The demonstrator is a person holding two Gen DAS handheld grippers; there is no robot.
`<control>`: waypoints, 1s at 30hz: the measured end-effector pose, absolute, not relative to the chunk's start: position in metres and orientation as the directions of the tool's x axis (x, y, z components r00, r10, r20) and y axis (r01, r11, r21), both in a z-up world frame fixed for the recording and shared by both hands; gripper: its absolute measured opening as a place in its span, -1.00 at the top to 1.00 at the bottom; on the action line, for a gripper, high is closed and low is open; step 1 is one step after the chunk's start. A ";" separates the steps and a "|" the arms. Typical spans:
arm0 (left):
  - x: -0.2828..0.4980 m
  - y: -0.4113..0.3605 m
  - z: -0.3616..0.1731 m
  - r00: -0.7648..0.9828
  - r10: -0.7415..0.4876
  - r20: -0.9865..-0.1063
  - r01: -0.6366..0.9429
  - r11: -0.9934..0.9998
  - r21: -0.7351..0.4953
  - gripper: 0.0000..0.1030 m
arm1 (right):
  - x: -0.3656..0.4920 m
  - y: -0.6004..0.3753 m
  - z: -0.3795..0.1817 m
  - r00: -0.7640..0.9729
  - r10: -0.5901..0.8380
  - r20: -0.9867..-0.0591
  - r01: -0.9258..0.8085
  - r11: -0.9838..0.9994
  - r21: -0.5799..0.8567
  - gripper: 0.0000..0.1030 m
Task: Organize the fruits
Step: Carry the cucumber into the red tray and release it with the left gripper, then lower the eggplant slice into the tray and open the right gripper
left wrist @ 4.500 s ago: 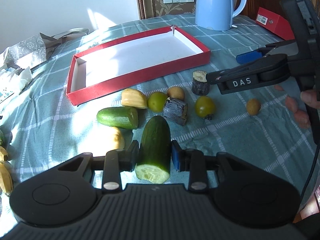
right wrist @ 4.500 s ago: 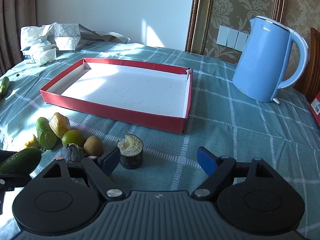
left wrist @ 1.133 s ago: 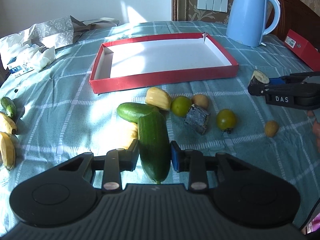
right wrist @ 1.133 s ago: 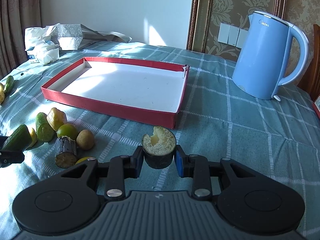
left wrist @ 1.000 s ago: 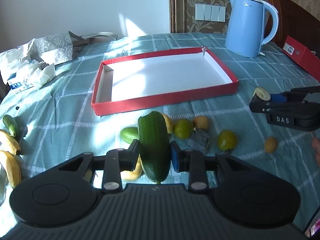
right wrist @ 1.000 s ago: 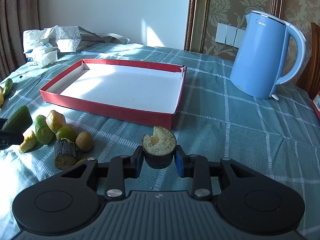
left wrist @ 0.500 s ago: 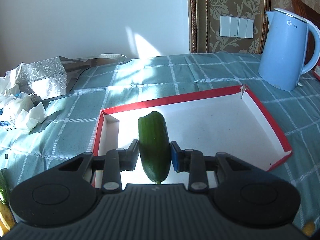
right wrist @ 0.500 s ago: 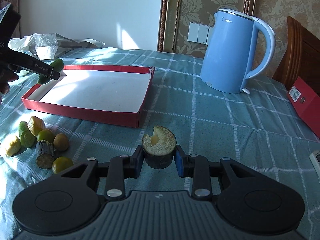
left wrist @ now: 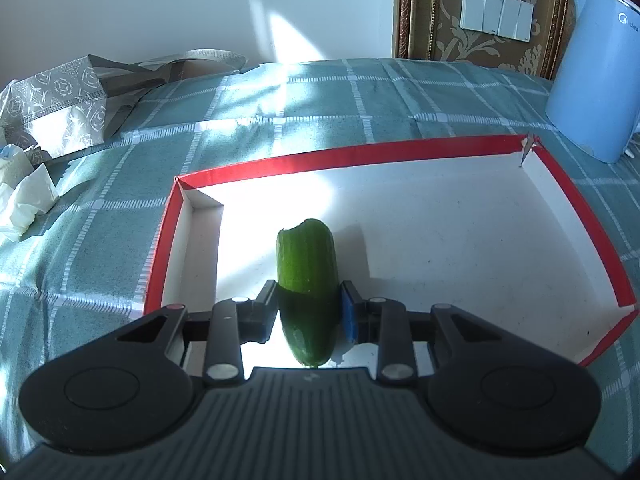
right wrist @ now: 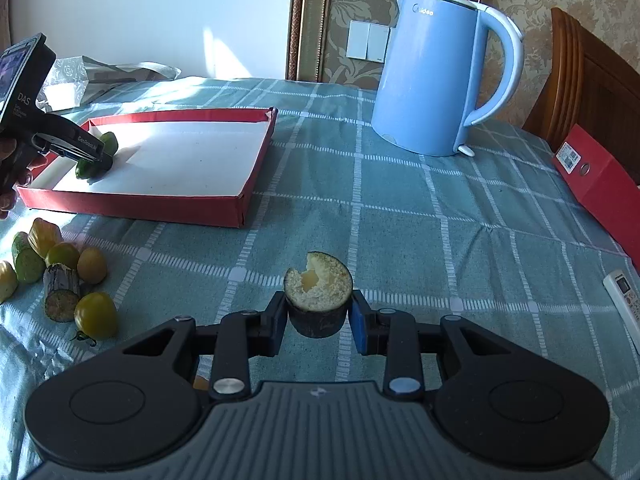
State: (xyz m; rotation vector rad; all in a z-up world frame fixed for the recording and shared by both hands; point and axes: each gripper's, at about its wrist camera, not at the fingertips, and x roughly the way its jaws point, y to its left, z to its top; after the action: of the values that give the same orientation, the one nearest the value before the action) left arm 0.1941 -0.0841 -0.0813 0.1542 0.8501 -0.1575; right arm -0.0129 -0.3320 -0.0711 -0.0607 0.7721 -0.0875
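My left gripper (left wrist: 308, 314) is shut on a green cucumber half (left wrist: 306, 280) and holds it low over the near left part of the red-walled white tray (left wrist: 344, 156). The right wrist view shows that gripper (right wrist: 98, 156) with the cucumber (right wrist: 107, 142) inside the tray (right wrist: 132, 204). My right gripper (right wrist: 319, 320) is shut on a dark-skinned cut stub with a pale hollowed face (right wrist: 318, 292), above the checked cloth right of the tray. Several loose fruits lie on the cloth: a green-yellow tomato (right wrist: 96, 314), a dark stub (right wrist: 60, 290), a cucumber piece (right wrist: 26, 262).
A blue kettle (right wrist: 436, 76) stands behind the tray on the right. A red box (right wrist: 600, 184) and a white remote (right wrist: 624, 300) lie at the right edge. A silver bag (left wrist: 60, 100) and tissues (left wrist: 24, 200) sit at the far left.
My left gripper carried the cucumber forward and down into the tray's near left part. My right gripper kept hold of the stub and shifted right, away from the fruit pile.
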 end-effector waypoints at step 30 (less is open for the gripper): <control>-0.010 0.012 -0.033 0.714 0.016 -0.700 0.019 0.999 0.042 -0.51 | 0.119 -0.233 -0.062 0.758 0.075 -0.648 -0.181 0.979 -0.099 0.38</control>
State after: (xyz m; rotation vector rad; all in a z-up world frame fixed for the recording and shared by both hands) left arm -0.0102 0.0118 -0.0335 0.0468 0.7751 -0.0018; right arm 0.1194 -0.2328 -0.0624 -0.1591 0.6973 0.1397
